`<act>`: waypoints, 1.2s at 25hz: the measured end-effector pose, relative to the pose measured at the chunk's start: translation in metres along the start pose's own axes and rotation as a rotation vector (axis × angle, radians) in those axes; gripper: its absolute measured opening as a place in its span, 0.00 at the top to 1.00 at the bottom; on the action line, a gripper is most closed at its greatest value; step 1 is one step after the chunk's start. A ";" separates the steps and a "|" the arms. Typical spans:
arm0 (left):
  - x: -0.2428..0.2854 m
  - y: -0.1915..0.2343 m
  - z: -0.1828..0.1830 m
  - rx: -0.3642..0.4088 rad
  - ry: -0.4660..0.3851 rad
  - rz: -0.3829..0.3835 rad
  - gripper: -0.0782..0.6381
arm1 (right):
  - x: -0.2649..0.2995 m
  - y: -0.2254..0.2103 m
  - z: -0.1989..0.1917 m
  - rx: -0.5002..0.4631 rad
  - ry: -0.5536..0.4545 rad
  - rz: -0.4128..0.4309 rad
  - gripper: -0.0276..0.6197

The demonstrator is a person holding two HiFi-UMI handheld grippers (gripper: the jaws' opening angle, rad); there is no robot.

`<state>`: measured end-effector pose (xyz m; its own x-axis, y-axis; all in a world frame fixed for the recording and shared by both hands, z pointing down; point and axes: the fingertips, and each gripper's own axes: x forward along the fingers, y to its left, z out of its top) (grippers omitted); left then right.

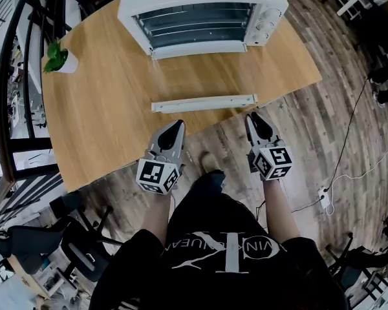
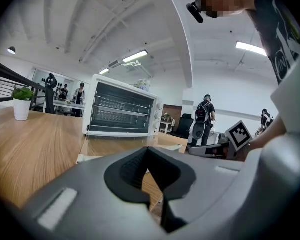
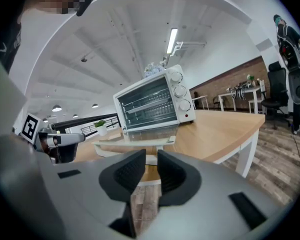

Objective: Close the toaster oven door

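A white toaster oven [image 1: 200, 11] stands at the far side of the wooden table [image 1: 103, 121]. Its glass door [image 1: 200, 76] lies folded down flat, and the white handle bar [image 1: 204, 102] is close to the table's front edge. My left gripper [image 1: 176, 126] hovers just short of the handle's left part, jaws shut and empty. The right gripper [image 1: 255, 118] is level with the handle's right end, over the table's edge, its jaws a narrow gap apart and empty. The oven [image 2: 121, 113] fills the middle of the left gripper view, and the oven [image 3: 152, 104] also shows in the right gripper view.
A small potted plant [image 1: 58, 58] sits at the table's left edge. Black office chairs [image 1: 45, 244] stand on the wood floor at lower left. A cable and a power strip [image 1: 323, 196] lie on the floor to the right. People stand far off behind the oven.
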<state>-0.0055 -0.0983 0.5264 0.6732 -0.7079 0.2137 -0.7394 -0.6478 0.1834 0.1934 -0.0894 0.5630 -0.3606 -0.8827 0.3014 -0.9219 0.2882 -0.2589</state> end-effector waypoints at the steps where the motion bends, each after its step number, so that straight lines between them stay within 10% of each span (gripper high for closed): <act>1: 0.001 0.001 -0.001 0.000 0.001 0.003 0.88 | 0.003 -0.003 -0.002 0.001 0.003 -0.003 0.91; 30: -0.013 0.051 0.034 -0.011 -0.070 0.146 0.88 | 0.041 -0.015 0.013 -0.071 0.043 -0.019 0.84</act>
<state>-0.0520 -0.1320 0.5005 0.5570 -0.8126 0.1713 -0.8293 -0.5335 0.1662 0.1944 -0.1351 0.5680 -0.3478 -0.8718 0.3451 -0.9356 0.2989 -0.1878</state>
